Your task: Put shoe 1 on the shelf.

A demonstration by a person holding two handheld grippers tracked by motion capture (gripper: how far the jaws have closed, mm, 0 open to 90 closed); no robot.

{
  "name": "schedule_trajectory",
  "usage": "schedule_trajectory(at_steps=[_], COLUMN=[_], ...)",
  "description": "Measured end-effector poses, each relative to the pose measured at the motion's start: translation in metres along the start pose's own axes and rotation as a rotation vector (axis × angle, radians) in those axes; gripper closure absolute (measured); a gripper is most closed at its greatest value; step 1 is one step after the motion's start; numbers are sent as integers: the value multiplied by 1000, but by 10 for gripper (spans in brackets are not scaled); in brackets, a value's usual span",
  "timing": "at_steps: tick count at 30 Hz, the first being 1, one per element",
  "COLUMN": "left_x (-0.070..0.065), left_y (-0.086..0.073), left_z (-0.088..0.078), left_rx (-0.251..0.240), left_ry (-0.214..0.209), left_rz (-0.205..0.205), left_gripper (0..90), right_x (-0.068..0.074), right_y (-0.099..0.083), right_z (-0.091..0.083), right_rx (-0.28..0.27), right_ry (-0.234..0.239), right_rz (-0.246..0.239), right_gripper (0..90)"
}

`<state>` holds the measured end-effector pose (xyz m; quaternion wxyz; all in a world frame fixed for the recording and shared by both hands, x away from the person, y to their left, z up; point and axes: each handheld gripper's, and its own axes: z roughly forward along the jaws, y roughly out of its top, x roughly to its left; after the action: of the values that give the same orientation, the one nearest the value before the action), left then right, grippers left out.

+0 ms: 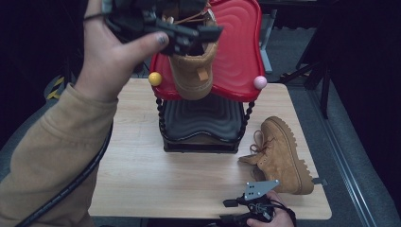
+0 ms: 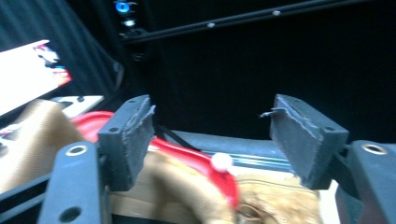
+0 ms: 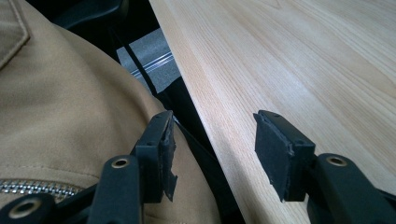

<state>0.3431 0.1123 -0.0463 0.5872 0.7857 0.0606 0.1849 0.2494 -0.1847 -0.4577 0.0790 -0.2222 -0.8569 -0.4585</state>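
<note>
One tan suede boot (image 1: pixel 191 71) stands on the red top shelf (image 1: pixel 239 52); its mate (image 1: pixel 283 156) lies on the table (image 1: pixel 142 165).

The person wears a tan cotton jacket, its loose left sleeve (image 1: pixel 52 156) ending in a ribbed cuff, with a metal zip (image 3: pixel 32 187) on the front. One fingernail (image 1: pixel 162 39) is painted dark. Each black two-jaw gripper (image 2: pixel 212 140) has worn, chipped foam pads and brass-ringed screw holes. The right gripper (image 1: pixel 230 210) carries a grey three-cornered plate (image 1: pixel 259 189); a thick black cable (image 1: pixel 71 184) trails from the left.

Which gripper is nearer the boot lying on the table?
Right. The right gripper sits at the table's near edge just beside the boot on the table; the left gripper is up over the red rack shelf.
</note>
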Motion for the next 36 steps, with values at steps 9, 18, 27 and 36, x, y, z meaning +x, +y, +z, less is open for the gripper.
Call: schedule_trajectory(at_steps=[9,18,27,36], left_x=[-32,-59,-65,-54], left_y=[-47,-127,-197,-228], left_z=[23,49,65,71], left_rx=[6,43,62,69], left_ry=[-160,-187,-178,-184], left_rz=[-85,-141,-234,-283], left_gripper=[352,353,331,326], right_x=[-5,-15,-26,-61], right_y=[1,10,27,51], right_z=[-6,-27,-63,-109], right_rx=[-8,-56,-111,-58], right_ry=[-26,-73,-167,-331], right_rz=[3,-6,-9,-60], right_gripper=[486,494,503,721])
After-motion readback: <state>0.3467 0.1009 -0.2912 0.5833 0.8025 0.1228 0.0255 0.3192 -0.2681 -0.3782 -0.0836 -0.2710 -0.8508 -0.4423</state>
